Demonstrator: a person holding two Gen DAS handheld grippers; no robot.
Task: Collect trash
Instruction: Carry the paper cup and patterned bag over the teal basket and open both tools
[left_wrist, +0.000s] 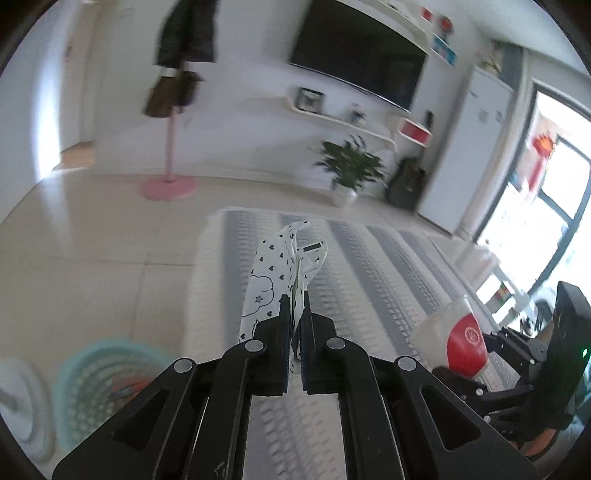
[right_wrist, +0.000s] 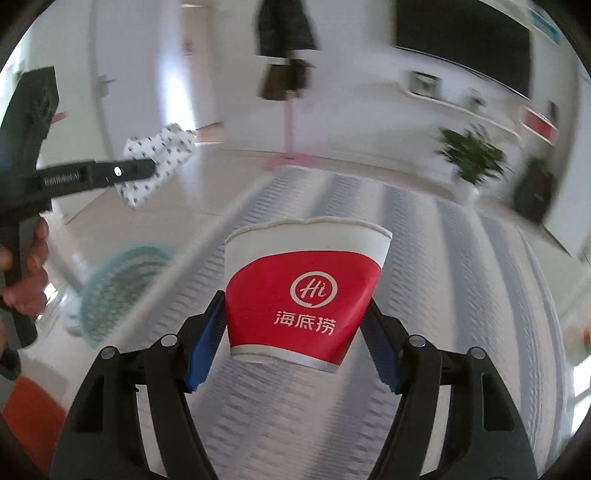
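Observation:
My left gripper (left_wrist: 294, 299) is shut on a white wrapper with black hearts (left_wrist: 273, 269) and holds it in the air above the striped rug (left_wrist: 369, 266). It also shows in the right wrist view (right_wrist: 147, 168), with the wrapper (right_wrist: 162, 147) sticking out. My right gripper (right_wrist: 295, 314) is shut on a red and white paper cup (right_wrist: 303, 291), upright between the blue pads (right_wrist: 205, 343). The cup also shows at the right of the left wrist view (left_wrist: 458, 332). A teal basket (left_wrist: 92, 384) stands on the floor at lower left, also seen in the right wrist view (right_wrist: 118, 284).
A pink coat stand (left_wrist: 168, 184) with dark coats stands on the tiled floor. A potted plant (left_wrist: 347, 170) and a guitar bag (left_wrist: 406, 181) are by the far wall under a TV (left_wrist: 354, 62). A white round object (left_wrist: 22, 402) sits left of the basket.

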